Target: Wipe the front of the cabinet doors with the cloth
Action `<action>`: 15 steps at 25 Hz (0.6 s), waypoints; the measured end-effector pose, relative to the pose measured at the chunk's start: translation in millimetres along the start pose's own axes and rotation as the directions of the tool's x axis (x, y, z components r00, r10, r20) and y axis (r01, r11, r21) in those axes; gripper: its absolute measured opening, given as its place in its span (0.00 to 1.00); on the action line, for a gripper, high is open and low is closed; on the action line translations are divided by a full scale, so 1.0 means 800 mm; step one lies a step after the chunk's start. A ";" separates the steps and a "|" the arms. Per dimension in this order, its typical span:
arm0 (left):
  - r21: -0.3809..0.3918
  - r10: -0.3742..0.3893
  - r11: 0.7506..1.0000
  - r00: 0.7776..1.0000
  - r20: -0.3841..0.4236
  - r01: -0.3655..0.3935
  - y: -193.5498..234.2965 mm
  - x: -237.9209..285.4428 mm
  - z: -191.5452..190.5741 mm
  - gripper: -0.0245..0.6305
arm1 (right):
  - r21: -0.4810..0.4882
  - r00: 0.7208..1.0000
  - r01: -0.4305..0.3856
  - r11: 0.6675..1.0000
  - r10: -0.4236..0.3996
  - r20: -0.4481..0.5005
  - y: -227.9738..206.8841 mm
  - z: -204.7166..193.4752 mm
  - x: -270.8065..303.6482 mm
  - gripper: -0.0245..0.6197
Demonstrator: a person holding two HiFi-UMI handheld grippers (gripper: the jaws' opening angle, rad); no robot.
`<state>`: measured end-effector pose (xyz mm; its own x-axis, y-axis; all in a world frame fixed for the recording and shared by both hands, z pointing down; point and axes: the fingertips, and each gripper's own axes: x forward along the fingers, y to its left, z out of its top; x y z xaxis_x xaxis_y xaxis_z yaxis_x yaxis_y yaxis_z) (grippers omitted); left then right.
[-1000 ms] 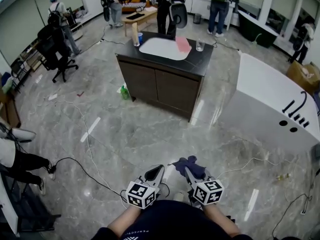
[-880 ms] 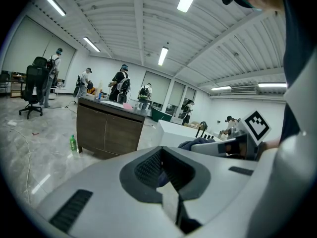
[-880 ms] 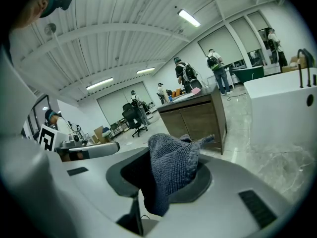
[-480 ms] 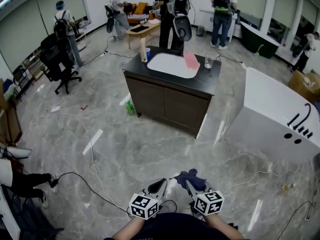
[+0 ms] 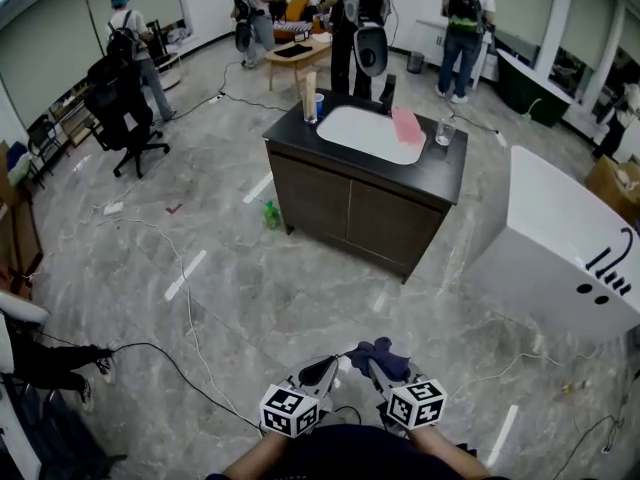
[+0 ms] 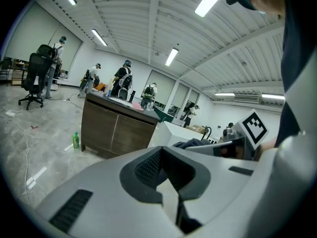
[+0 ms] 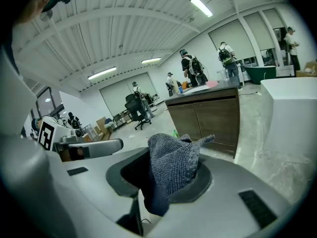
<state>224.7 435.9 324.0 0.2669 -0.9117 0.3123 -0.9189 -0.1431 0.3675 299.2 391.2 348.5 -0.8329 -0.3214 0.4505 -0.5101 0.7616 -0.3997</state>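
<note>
Well apart from the cabinet [image 5: 350, 213], out on the floor facing its two brown doors [image 5: 378, 220], the left hand-held gripper [image 5: 325, 366] has its jaws pressed together with nothing between them. Just right of it, no nearer the cabinet, the right hand-held gripper [image 5: 374, 366] is clamped on the dark blue cloth [image 5: 386, 351], which bunches up beyond its jaws.

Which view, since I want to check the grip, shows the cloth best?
The right gripper view: the dark blue cloth fills the centre, pinched in the right gripper's shut jaws. The head view shows only a small dark bunch ahead of that gripper; the left gripper view shows a sliver.
</note>
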 end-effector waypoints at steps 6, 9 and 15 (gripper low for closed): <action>-0.029 0.017 0.999 1.000 -0.008 -0.017 0.050 -0.018 0.005 0.04 | -0.039 0.999 -0.011 0.999 0.010 -0.037 0.027 0.011 0.045 0.20; -0.044 0.021 0.999 1.000 -0.006 -0.021 0.074 -0.026 0.008 0.04 | -0.049 0.999 -0.009 0.999 0.007 -0.049 0.038 0.015 0.067 0.21; -0.063 0.045 0.997 0.999 0.010 -0.044 0.125 -0.047 0.013 0.04 | -0.098 0.998 -0.009 0.995 0.004 -0.060 0.063 0.023 0.100 0.20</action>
<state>119.5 452.0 339.5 0.2225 -0.9211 0.3196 -0.9097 -0.0782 0.4079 202.6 393.8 349.8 -0.8204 -0.2846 0.4959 -0.4786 0.8162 -0.3235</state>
